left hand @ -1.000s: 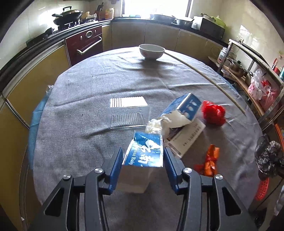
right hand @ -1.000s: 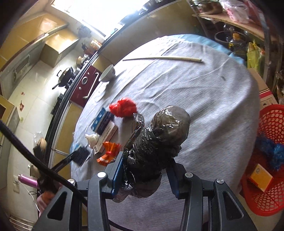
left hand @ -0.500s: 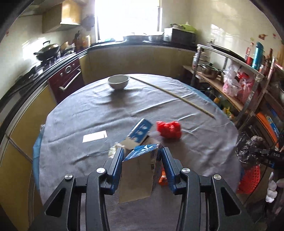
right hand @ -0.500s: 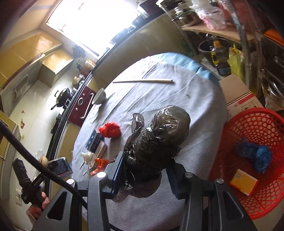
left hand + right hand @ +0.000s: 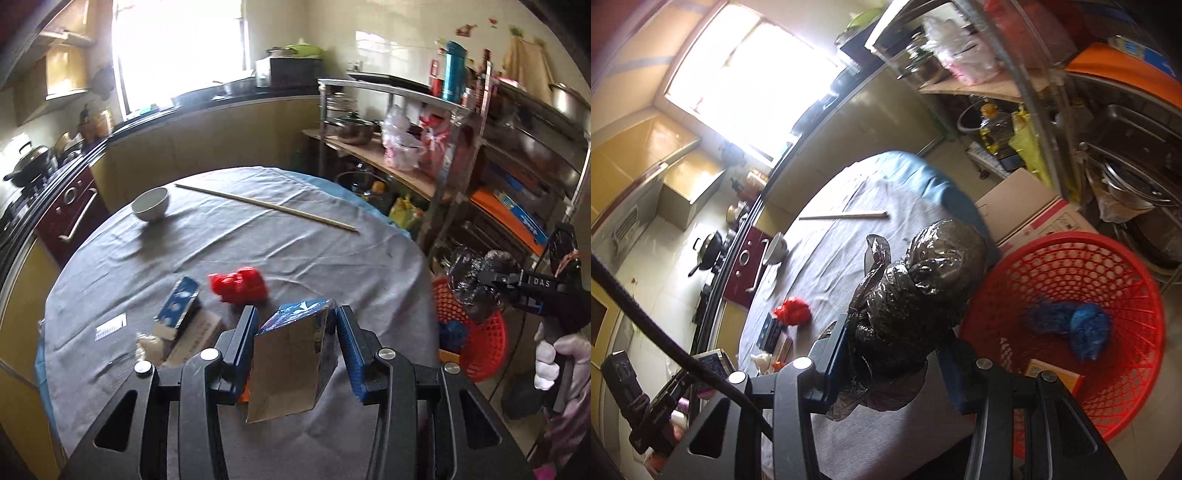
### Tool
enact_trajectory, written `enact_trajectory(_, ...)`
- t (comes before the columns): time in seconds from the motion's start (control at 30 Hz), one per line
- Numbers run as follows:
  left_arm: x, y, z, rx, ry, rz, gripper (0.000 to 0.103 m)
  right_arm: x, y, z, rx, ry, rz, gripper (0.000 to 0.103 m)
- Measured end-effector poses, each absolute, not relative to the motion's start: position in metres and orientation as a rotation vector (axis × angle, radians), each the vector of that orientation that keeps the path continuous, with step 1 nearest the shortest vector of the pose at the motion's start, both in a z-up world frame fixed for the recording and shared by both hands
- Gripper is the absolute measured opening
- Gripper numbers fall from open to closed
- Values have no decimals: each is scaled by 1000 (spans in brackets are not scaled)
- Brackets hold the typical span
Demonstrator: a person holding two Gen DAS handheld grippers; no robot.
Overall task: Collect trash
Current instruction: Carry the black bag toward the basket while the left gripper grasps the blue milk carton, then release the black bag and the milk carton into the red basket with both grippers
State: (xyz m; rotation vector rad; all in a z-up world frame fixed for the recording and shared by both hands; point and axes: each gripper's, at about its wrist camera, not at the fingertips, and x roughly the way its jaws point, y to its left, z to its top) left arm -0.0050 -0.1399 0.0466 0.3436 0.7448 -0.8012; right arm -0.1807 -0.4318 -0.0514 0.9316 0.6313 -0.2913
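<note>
Two grabs at once: a blue carton point(image 5: 295, 354) is pinched in the left gripper point(image 5: 297, 345) above the table point(image 5: 295, 236), and the black bag point(image 5: 916, 284) (crumpled) is clamped by the right gripper point(image 5: 892, 360) beside the red basket point(image 5: 1108, 280), right of that table.

The left wrist view looks forward and slightly down from close above the near edge of the round surface point(image 5: 258, 240), facing the window and shelves. The right wrist view is rolled sideways, looking down from beside the surface's edge over the red basket point(image 5: 1071, 258). Both share the bowl point(image 5: 150, 204), stick point(image 5: 266, 206) and basket.
</note>
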Motion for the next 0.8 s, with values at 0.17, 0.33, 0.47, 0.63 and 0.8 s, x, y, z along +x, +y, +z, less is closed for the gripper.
enact_trajectory(0.17,-25,-171,46,395,732,-874,45,-200,-446,-51,953,602,-333,48)
enact_trajectory(0.33,-43,-201,46,435,720,-943,45,-216,-459,-52,974,578,-368,48)
enact_trajectory(0.47,-57,-226,46,464,712,-996,45,-229,-468,-53,989,558,-394,48)
enact_trajectory(0.63,-72,-257,42,491,717,-1060,45,-246,-479,-51,996,531,-432,48)
enact_trajectory(0.8,-83,-287,34,503,740,-1114,45,-265,-490,-54,1016,512,-464,48)
